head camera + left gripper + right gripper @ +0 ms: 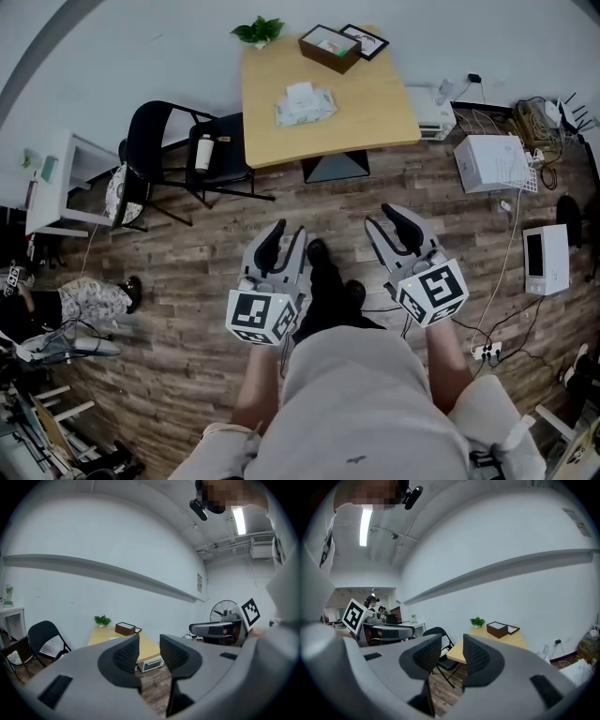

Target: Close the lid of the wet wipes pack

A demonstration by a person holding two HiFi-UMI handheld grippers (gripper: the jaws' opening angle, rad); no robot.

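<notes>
The wet wipes pack point(305, 102) lies on the wooden table point(375, 112) across the room, pale, with its lid flap raised. Both grippers hang in front of the person's body, well short of the table. My left gripper point(287, 238) is open with nothing between its jaws; in the left gripper view point(150, 654) floor and table show through the gap. My right gripper point(393, 222) is also open and empty, and the right gripper view point(453, 654) shows a gap with the table edge point(459, 654) beyond.
A brown box point(329, 48), a picture frame point(366, 40) and a small plant point(260, 31) stand at the table's far end. A black folding chair point(164, 150) is left of it. White appliances point(494, 161) and cables lie on the floor at right.
</notes>
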